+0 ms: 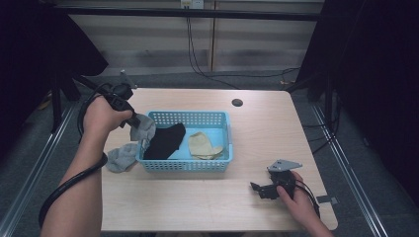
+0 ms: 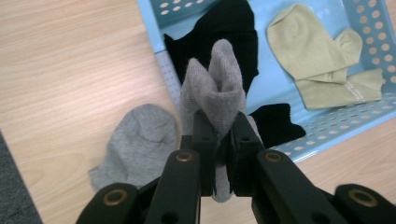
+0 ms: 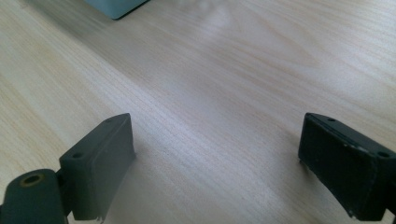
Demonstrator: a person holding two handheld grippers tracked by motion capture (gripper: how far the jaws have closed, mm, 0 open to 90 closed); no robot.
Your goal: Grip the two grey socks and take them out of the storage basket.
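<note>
While your left tongs (image 2: pixel 223 140) are clamped on the grey knitted sock (image 2: pixel 219 88) at the light-blue perforated plastic basket's (image 1: pixel 188 166) left rim, your right tongs (image 3: pixel 219 168) rest spread apart near the desk's (image 1: pixel 197 207) front right corner.

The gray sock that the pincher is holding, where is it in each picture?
High view: the held gray sock hangs at the blue basket's left rim.
Left gripper view: center, pinched in the left gripper.
Right gripper view: not in it.
Shared landmark: the blue basket.
</note>
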